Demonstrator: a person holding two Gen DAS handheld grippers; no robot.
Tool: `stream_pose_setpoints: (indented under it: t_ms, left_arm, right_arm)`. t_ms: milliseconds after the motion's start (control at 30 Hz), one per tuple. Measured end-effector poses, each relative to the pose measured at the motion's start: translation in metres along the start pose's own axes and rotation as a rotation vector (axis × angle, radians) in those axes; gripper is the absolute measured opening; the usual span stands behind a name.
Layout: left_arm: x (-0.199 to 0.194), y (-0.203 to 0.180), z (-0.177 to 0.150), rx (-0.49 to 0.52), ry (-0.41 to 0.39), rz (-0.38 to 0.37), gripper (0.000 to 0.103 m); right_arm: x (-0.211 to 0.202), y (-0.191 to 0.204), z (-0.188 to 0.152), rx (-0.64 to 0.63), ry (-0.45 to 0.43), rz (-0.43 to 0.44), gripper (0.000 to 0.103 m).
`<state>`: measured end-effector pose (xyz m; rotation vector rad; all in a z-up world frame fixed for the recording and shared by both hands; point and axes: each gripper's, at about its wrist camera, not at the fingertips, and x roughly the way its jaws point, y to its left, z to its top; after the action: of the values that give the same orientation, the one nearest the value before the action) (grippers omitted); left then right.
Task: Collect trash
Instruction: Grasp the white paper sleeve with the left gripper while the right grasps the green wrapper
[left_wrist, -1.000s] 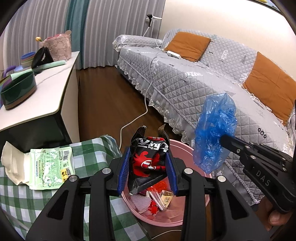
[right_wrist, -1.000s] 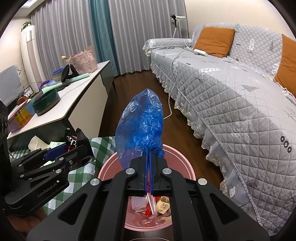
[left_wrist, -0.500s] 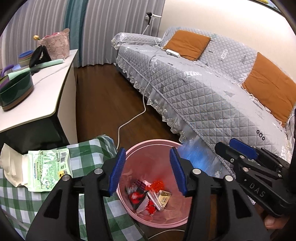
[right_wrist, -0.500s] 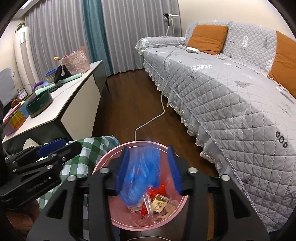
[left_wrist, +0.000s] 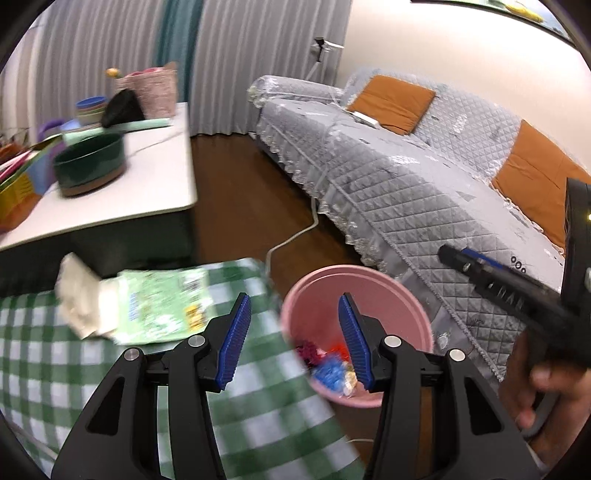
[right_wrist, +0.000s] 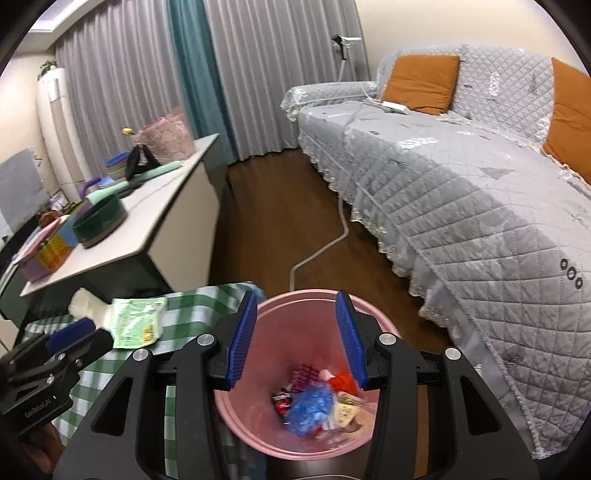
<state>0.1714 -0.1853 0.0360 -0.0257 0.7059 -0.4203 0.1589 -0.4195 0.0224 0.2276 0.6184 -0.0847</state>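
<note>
A pink trash bin (right_wrist: 273, 421) stands on the floor by the green checked table (right_wrist: 177, 306). It holds a blue plastic bag (right_wrist: 310, 404), a black-and-red snack wrapper (right_wrist: 282, 398) and other wrappers. My right gripper (right_wrist: 295, 341) is open and empty right above the bin. My left gripper (left_wrist: 293, 338) is open and empty over the table's edge beside the bin (left_wrist: 354, 284). A green wet-wipes pack (left_wrist: 159, 310) with a white tissue (left_wrist: 79, 291) lies on the table.
A grey quilted sofa (right_wrist: 461, 184) with orange cushions stands to the right. A white sideboard (right_wrist: 155, 206) with a green bowl (right_wrist: 99, 218) and clutter stands at the left. A white cable (right_wrist: 321, 251) runs across the wooden floor.
Both grippers opened and dropped their loads into the bin: the snack wrapper from the left, the blue bag from the right. The left gripper has since swung left toward the table.
</note>
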Motion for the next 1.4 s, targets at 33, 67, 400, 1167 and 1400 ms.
stream_pose_setpoints:
  t_ms: [33,67,400,1167,1400]
  left_arm:
    - [-0.008,0.013,-0.004,-0.011,-0.002,0.013,0.048]
    - [-0.014,0.025,-0.007,-0.021,-0.004,0.025,0.047]
    - [-0.058,0.139,-0.023,-0.125,-0.039,0.159,0.039]
    - [0.011,0.202,-0.039,-0.23,-0.022,0.183,0.035]
    - [0.029,0.218,-0.035,-0.264,-0.015,0.17,0.035]
  right_arm:
    - [-0.001,0.006,-0.001,-0.008,-0.003,0.013,0.045]
    - [-0.001,0.013,-0.002,-0.017,-0.004,0.027,0.045]
    - [0.02,0.075,-0.014,-0.058,0.038,0.167,0.038]
    - [0.145,0.143,-0.033,-0.02,0.221,0.312,0.027]
    - [0.174,0.157,-0.04,-0.024,0.276,0.326,0.028]
